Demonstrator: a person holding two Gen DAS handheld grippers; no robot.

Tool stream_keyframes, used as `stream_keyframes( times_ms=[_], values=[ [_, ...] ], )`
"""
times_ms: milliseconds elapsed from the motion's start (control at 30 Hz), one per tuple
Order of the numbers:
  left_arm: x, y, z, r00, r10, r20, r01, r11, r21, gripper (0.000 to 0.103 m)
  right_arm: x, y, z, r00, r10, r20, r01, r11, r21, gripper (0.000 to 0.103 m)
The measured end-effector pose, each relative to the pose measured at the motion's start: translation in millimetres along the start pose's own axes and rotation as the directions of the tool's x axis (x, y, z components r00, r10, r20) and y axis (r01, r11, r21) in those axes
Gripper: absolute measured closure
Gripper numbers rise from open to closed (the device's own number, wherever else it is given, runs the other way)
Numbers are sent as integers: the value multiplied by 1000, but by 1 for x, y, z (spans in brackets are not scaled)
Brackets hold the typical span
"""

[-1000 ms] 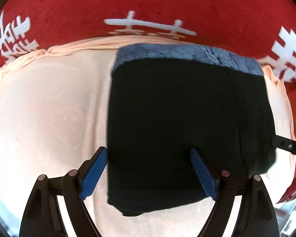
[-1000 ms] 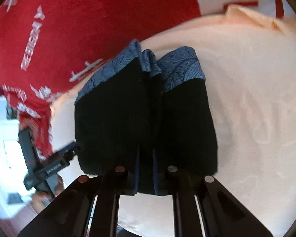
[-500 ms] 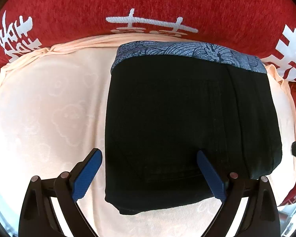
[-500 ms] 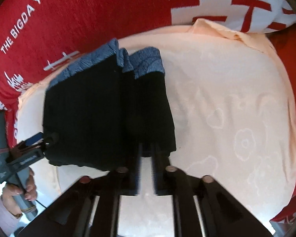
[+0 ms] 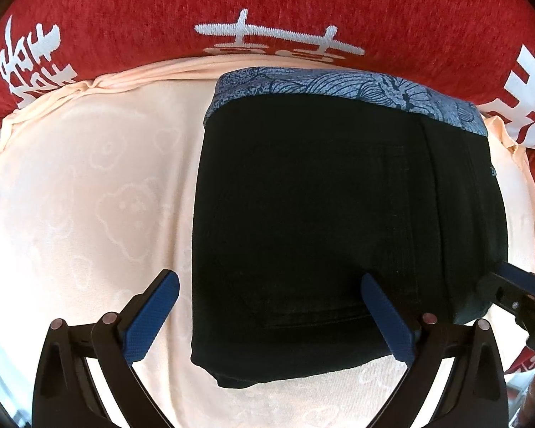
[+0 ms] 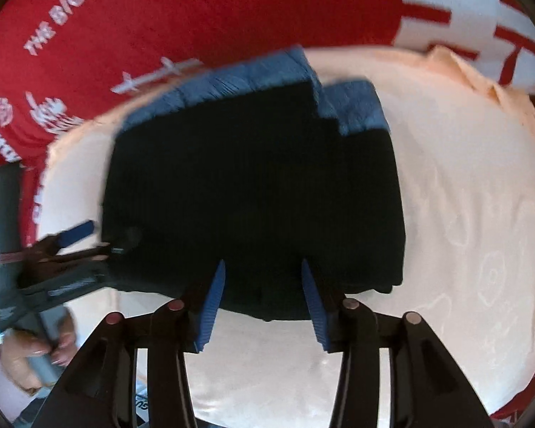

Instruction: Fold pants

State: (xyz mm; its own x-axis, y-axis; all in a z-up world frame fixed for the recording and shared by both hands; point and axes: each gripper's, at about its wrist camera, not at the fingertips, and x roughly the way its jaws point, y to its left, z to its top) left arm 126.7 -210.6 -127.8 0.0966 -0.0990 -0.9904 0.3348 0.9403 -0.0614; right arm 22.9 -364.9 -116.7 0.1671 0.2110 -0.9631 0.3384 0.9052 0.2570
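Note:
The black pants lie folded in a flat rectangle on a peach cloth, blue patterned waistband at the far side. My left gripper hovers over their near left corner. Its jaws are still opening and grip nothing: one pad is over the cloth, the other over the pants. In the right wrist view the pants fill the middle. My right gripper is above their near edge, jaws opening, the fabric showing between the pads untouched. Each gripper shows in the other's view, the right gripper and the left gripper.
A red blanket with white characters surrounds the peach cloth on the far side and both flanks. A person's hand holds the left gripper's handle at the lower left of the right wrist view. Bare peach cloth lies right of the pants.
The right gripper was shut on the pants' near fold; its jaws have parted and let it go, and it has swung sideways over the pants. The left jaws spread a little wider.

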Motion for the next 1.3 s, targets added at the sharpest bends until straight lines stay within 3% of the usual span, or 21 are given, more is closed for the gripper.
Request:
stream_keyframes(
  times_ms=[67, 100, 133, 633, 1300],
  values=[
    [4, 4, 2, 1000, -8, -6, 8, 1000, -3, 1, 0, -5, 0, 1000, 5, 16, -5, 1000, 20, 42],
    [4, 5, 2, 1000, -11, -7, 11, 1000, -6, 1, 1, -8, 0, 1000, -5, 9, 4, 999, 32, 24],
    [5, 5, 3, 1000, -12, -9, 12, 1000, -6, 1, 5, -12, 0, 1000, -9, -12, 10, 999, 47, 22],
    [6, 4, 3, 1000, -1, -17, 1, 1000, 9, 1, 3, -16, -8, 999, 24, -22, -22, 996, 85, 22],
    [9, 8, 8, 999, -23, -45, 23, 1000, 5, 1, -10, -32, -4, 1000, -13, 7, 12, 994, 104, 22]
  ],
)
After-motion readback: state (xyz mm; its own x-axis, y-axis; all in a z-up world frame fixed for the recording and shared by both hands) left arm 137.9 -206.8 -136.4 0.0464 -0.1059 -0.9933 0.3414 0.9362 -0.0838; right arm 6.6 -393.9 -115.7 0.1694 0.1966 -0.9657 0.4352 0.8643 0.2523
